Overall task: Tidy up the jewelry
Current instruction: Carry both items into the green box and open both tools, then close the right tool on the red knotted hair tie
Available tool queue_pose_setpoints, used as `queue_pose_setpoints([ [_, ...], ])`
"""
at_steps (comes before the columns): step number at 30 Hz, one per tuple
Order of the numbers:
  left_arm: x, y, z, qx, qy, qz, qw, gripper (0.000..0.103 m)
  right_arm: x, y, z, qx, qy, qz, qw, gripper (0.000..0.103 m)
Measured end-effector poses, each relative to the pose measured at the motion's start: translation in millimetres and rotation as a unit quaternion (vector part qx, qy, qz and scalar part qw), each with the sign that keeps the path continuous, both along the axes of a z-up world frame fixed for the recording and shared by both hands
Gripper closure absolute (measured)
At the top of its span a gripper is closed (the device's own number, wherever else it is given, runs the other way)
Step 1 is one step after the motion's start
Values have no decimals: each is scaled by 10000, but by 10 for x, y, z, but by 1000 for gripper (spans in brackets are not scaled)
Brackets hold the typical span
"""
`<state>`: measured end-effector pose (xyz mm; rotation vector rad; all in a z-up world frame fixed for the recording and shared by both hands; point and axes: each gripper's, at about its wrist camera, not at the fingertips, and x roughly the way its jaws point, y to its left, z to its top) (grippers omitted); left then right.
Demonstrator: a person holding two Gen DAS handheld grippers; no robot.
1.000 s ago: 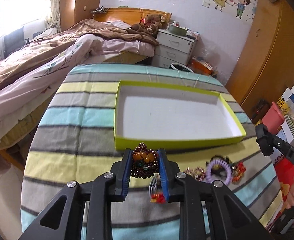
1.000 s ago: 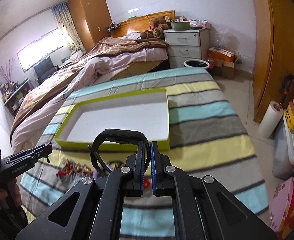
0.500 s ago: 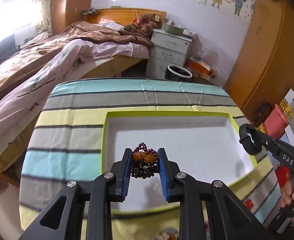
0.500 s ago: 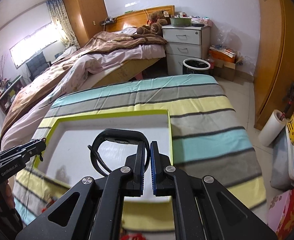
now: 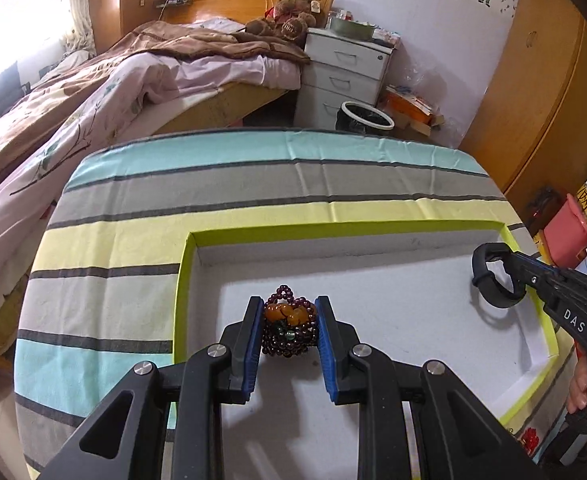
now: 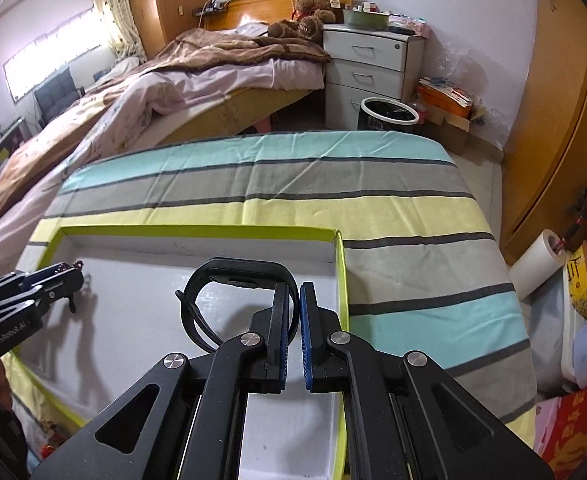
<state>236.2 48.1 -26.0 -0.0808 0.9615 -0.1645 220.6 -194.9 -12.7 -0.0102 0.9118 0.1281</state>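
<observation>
A shallow box (image 5: 548,334) with lime-green walls and a white floor lies on the striped cloth. My left gripper (image 5: 288,312) hovers over the box's left half, shut on a bundle of dark red beads with amber stones (image 5: 288,326). In the right wrist view my right gripper (image 6: 294,296) is over the box (image 6: 340,276) near its right wall, shut on a black wristband (image 6: 233,276) that loops out to the left of the fingers. Each gripper shows in the other's view: the right one (image 5: 511,270) with the wristband (image 5: 493,280), the left one (image 6: 69,276) at the left edge.
The striped cloth (image 5: 253,184) covers the table beyond and beside the box. A bed (image 6: 173,80) lies at the back left, a white drawer unit (image 6: 367,68) and a bin (image 6: 387,114) behind the table, a wooden wardrobe (image 5: 541,80) and bags at the right.
Both grippers have moved forward from the near side of the table to above the box floor, carrying the bead bundle and the wristband. The loose jewelry on the cloth has dropped out of view.
</observation>
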Motion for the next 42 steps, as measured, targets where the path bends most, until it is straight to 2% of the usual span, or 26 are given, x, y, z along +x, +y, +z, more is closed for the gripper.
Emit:
queue_pose_setpoints([
  [13,52,-22,-48,51,28,18,10000,75,101,46,-114,-153,120,51,9998,97],
  [16,45,-37,-38,96,24,45,9999,70,101,43,-110,-142,124,45,9998,97],
  [18,37,-36,-24,74,17,62,10000,61,104,37,-108,-113,103,41,9999,96],
  [20,23,-29,-3,40,-8,70,10000,56,108,32,-96,-75,73,40,9999,90],
  [24,-43,-20,79,-21,-88,111,9999,56,75,35,-41,8,-2,60,10000,90],
  [27,-154,-36,190,-73,-206,39,9998,56,4,29,31,76,-110,81,9999,87],
  [29,-225,-41,241,-101,-238,29,9997,56,-75,28,101,153,-188,121,9996,74],
  [31,-347,-31,299,-158,-294,35,9994,55,-182,22,165,222,-276,163,9992,68],
  [35,-615,13,410,-257,-432,56,9987,48,-426,-11,299,370,-428,235,9981,67],
  [42,-1115,111,438,-349,-521,223,9978,48,-922,-166,334,679,-425,202,9966,67],
])
